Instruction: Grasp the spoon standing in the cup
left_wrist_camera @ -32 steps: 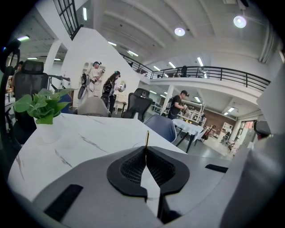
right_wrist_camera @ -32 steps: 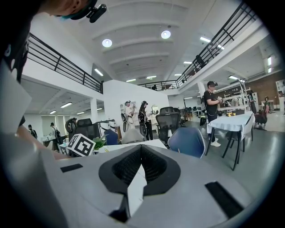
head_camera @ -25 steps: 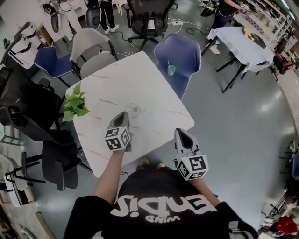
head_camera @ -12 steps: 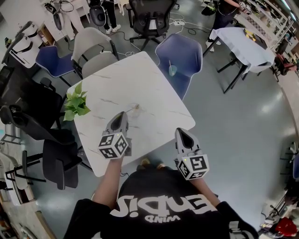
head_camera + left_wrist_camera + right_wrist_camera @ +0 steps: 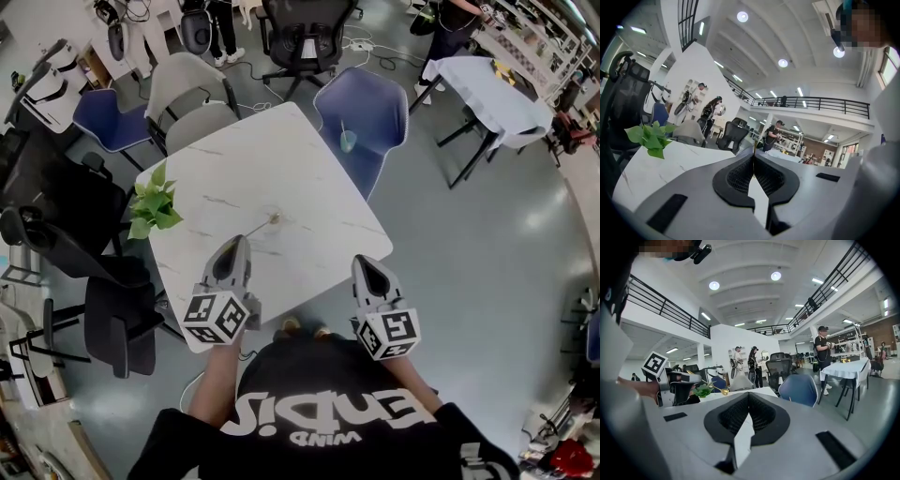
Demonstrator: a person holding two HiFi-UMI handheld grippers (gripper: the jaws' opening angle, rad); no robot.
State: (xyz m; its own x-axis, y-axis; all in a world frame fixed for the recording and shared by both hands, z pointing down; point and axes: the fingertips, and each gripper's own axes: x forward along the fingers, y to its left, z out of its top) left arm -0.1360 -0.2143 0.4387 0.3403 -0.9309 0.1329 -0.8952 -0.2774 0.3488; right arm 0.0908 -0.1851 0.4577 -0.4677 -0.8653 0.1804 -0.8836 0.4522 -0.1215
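My left gripper is shut on the handle of a thin golden spoon, which slants away from its tips over the white marble table. The spoon's bowl hangs in the air in the right gripper view, sticking out from the left gripper. In the left gripper view the handle shows as a thin gold line between the closed jaws. A clear glass shows only faintly on the table by the spoon's far end. My right gripper hovers at the table's near right edge, shut and empty.
A small green plant stands at the table's left edge. Grey and blue chairs ring the far side; a teal cup sits on the blue one. Black office chairs stand to the left. A second table is at the far right.
My left gripper has drawn back toward the person and slightly left, and the spoon has come with it. The right gripper has hardly moved.
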